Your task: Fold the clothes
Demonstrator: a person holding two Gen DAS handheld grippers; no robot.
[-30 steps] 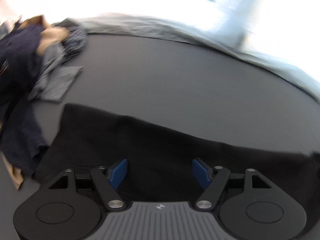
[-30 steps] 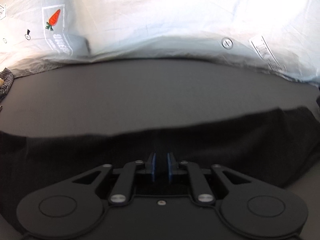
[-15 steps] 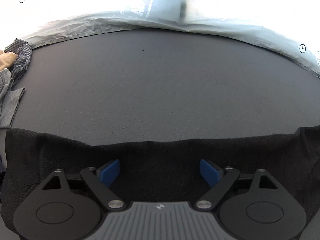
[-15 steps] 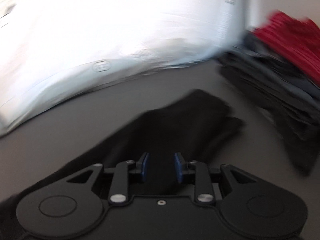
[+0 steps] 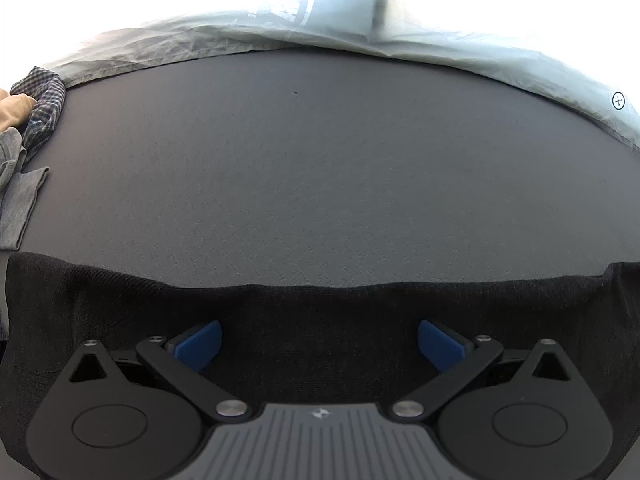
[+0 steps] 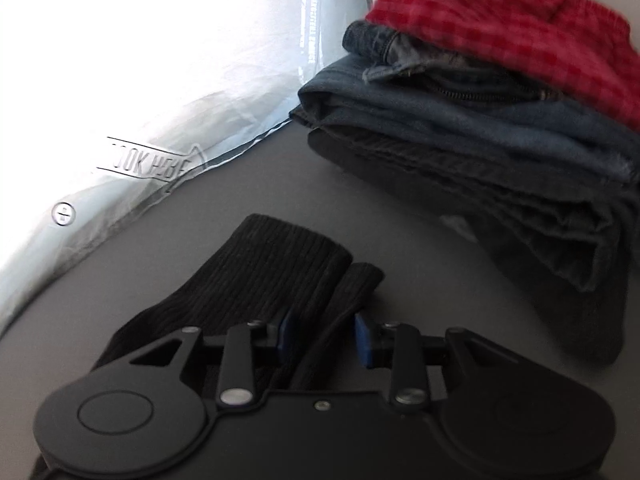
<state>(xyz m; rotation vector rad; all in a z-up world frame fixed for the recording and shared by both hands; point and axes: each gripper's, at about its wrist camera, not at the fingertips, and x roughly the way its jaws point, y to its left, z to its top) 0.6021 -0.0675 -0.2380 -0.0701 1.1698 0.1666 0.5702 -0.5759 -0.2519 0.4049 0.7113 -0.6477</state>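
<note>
Left gripper (image 5: 319, 344) jaws opening, spread wide above black knit garment (image 5: 120, 312), nothing pinched. Right gripper (image 6: 324, 340) jaws opening, narrow gap, garment's ribbed end (image 6: 280, 264) lying between pads, ungripped. Folded stack (image 6: 500, 120) seen beyond-right.

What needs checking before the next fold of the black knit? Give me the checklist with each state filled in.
1. Left claw free of the black knit garment: ok, jaws opening wide, pads clear of the cloth under them.
2. Right claw released: cannot tell, jaws opening with a ribbed fold between the pads.
3. Garment's far edge lies straight on the dark table: ok.
4. Ribbed cuffs flat and side by side: ok.
5. Folded stack of jeans and red checked cloth apart from the cuffs: ok.
6. Loose clothes at the left clear of the garment: cannot tell.
</note>
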